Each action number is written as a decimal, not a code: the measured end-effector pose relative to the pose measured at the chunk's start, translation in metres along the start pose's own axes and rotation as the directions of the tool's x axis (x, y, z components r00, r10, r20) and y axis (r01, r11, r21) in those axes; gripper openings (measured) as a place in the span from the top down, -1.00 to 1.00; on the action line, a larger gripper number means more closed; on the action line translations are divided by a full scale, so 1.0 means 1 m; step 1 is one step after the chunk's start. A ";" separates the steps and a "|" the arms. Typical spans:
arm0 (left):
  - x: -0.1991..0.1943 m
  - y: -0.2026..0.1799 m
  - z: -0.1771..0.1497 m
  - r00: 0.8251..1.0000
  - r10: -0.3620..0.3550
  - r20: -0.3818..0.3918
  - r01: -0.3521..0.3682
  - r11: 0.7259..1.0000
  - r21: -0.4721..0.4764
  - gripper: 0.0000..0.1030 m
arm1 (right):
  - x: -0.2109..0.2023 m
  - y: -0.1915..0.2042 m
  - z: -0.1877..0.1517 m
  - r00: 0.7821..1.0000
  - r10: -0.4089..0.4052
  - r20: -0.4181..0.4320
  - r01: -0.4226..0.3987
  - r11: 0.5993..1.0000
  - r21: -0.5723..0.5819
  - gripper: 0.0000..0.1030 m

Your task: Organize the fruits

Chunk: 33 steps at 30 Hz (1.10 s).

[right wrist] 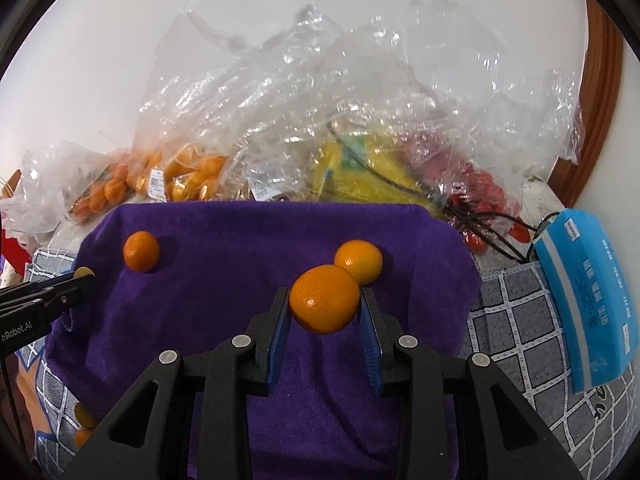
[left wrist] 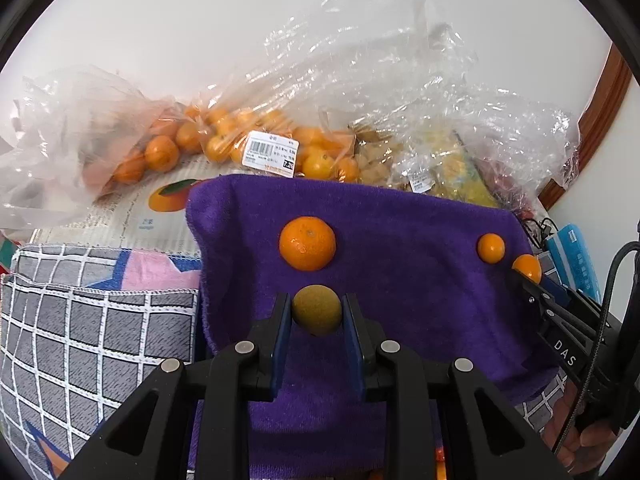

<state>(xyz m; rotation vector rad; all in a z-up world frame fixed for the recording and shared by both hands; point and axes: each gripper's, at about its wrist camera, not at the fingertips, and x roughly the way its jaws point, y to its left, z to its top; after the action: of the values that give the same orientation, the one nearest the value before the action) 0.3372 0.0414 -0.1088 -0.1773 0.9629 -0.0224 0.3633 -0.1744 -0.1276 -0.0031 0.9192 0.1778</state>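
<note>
A purple towel point(left wrist: 400, 280) point(right wrist: 224, 280) lies spread in front of me. My left gripper point(left wrist: 317, 312) is shut on a brownish-green round fruit point(left wrist: 317, 310) just above the towel. An orange point(left wrist: 307, 243) sits on the towel right behind it, and a smaller orange point(left wrist: 491, 248) sits at the towel's right side. My right gripper point(right wrist: 325, 306) is shut on an orange point(right wrist: 324, 298), also seen at the right of the left wrist view point(left wrist: 527, 267). Behind it lies another orange point(right wrist: 359, 261); a third point(right wrist: 141, 251) lies at the left.
Clear plastic bags point(left wrist: 248, 136) point(right wrist: 192, 176) of small oranges, yellow fruit point(right wrist: 360, 176) and red fruit point(right wrist: 480, 192) are heaped behind the towel against a white wall. A grey checked cloth point(left wrist: 80, 340) lies left, a blue packet point(right wrist: 588, 296) right. Black cables point(right wrist: 492, 228) trail near the red fruit.
</note>
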 end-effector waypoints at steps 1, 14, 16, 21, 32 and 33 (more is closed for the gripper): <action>0.002 -0.001 0.000 1.000 0.001 -0.004 -0.001 1.000 0.002 0.53 | 0.002 0.000 -0.001 1.000 -0.002 -0.005 0.002 1.000 -0.001 0.35; 0.030 -0.002 0.000 0.998 -0.001 -0.065 0.002 1.000 0.019 0.53 | 0.026 -0.003 -0.008 0.997 -0.011 -0.070 0.011 1.000 -0.002 0.35; 0.035 -0.003 0.000 0.997 0.004 -0.076 -0.002 1.000 0.024 0.53 | 0.030 -0.003 -0.010 0.997 -0.009 -0.080 0.009 1.000 -0.001 0.35; 0.044 -0.003 -0.003 0.995 0.012 -0.099 -0.009 1.000 0.025 0.53 | 0.037 -0.002 -0.013 0.995 -0.011 -0.095 0.010 1.000 -0.008 0.35; 0.049 -0.001 -0.002 0.993 -0.004 -0.121 0.006 1.000 0.019 0.53 | 0.025 0.005 -0.010 0.997 -0.028 -0.071 0.025 0.999 -0.045 0.13; 0.048 -0.001 -0.002 0.992 -0.009 -0.125 0.010 1.000 0.014 0.52 | 0.021 0.006 -0.009 0.998 -0.025 -0.059 0.023 0.999 -0.048 0.07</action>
<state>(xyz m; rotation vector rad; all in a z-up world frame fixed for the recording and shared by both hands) 0.3625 0.0352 -0.1488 -0.1688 1.0867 -0.0495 0.3676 -0.1663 -0.1490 -0.0639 0.9737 0.1780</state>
